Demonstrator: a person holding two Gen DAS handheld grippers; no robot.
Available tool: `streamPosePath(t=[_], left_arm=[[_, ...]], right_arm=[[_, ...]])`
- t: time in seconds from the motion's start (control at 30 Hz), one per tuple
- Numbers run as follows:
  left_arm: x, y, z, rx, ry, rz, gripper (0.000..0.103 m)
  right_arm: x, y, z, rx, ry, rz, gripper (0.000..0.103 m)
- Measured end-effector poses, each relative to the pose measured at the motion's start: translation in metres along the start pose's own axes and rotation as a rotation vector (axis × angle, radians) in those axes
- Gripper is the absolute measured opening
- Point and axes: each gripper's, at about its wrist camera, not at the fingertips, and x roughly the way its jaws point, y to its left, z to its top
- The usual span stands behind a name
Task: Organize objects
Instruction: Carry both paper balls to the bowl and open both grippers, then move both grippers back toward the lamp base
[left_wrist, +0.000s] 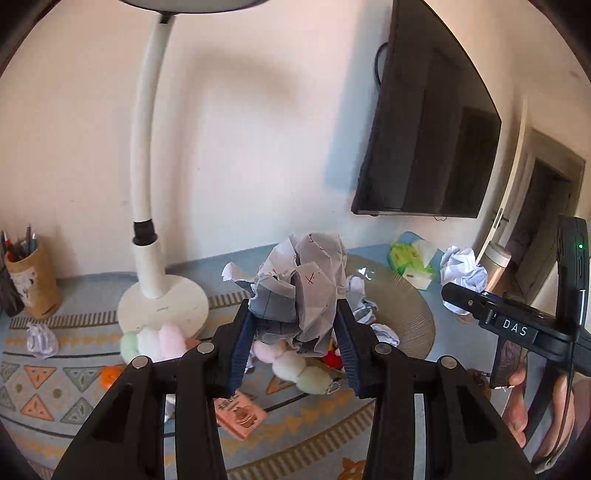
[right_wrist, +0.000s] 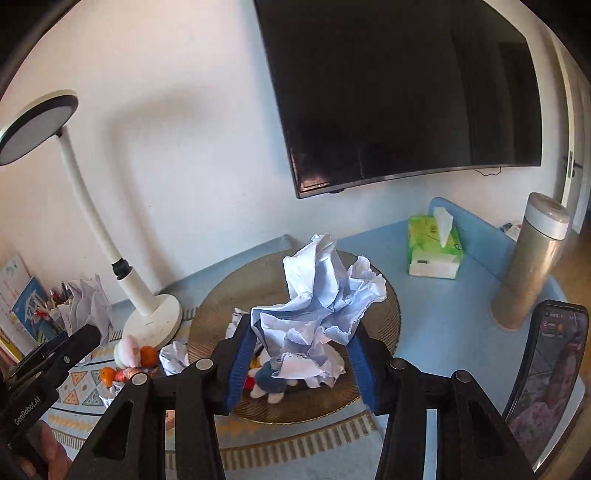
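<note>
My left gripper (left_wrist: 293, 312) is shut on a crumpled sheet of paper with red marks (left_wrist: 303, 284), lifted above the patterned tablecloth (left_wrist: 48, 384). My right gripper (right_wrist: 301, 328) is shut on a crumpled white paper wad (right_wrist: 321, 302), held over the round woven mat (right_wrist: 373, 373). Each gripper also shows in the other's view: the right gripper (left_wrist: 452, 295) at the right edge with its white paper wad (left_wrist: 463, 267), and the left gripper (right_wrist: 86, 338) at the left with its marked paper (right_wrist: 88, 301). Loose paper balls (left_wrist: 42, 339) (right_wrist: 173, 356) lie on the table.
A white desk lamp (left_wrist: 162, 302) stands at the back left beside a pen cup (left_wrist: 33, 280). Plush toys (left_wrist: 162, 339), small oranges (right_wrist: 107, 374), a tissue pack (right_wrist: 434, 247), a thermos (right_wrist: 528, 266) and a propped phone (right_wrist: 546, 369) share the table. A TV (right_wrist: 406, 92) hangs on the wall.
</note>
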Motion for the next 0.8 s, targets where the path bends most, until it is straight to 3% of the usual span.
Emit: streamPosePath(t=[0.2, 0.27, 0.3, 0.33, 0.37, 0.4, 0.53, 0.67, 0.8], left_arm=[[0.071, -0.034, -0.012, 0.042, 0.089, 0.034, 0.040], [0.088, -0.037, -0.017, 0.044, 0.108, 0.027, 0.044], [0.094, -0.040, -0.019, 0.044, 0.111, 0.027, 0.053], [0.098, -0.041, -0.020, 0.044, 0.119, 0.029, 0.072], [0.100, -0.039, -0.020, 0.041, 0.123, 0.033, 0.083], [0.098, -0.036, -0.021, 0.033, 0.106, 0.030, 0.094], [0.081, -0.019, -0.022, 0.005, 0.091, 0.044, 0.094], [0.040, 0.016, -0.029, -0.079, 0.053, 0.092, 0.094], [-0.017, 0.059, -0.041, -0.147, -0.011, 0.215, 0.096]], right_arm=[[0.065, -0.026, -0.003, -0.014, 0.118, -0.039, 0.048], [0.078, -0.027, -0.004, -0.017, 0.134, -0.023, 0.059], [0.082, -0.029, -0.004, -0.016, 0.138, -0.024, 0.063], [0.082, -0.031, -0.006, -0.011, 0.137, -0.030, 0.064], [0.083, -0.032, -0.007, -0.008, 0.137, -0.029, 0.064], [0.082, -0.033, -0.008, -0.004, 0.140, -0.021, 0.064], [0.077, -0.028, -0.019, 0.016, 0.143, 0.028, 0.064], [0.056, 0.010, -0.024, -0.032, 0.125, 0.116, 0.064], [0.035, 0.067, -0.037, -0.101, 0.110, 0.235, 0.069]])
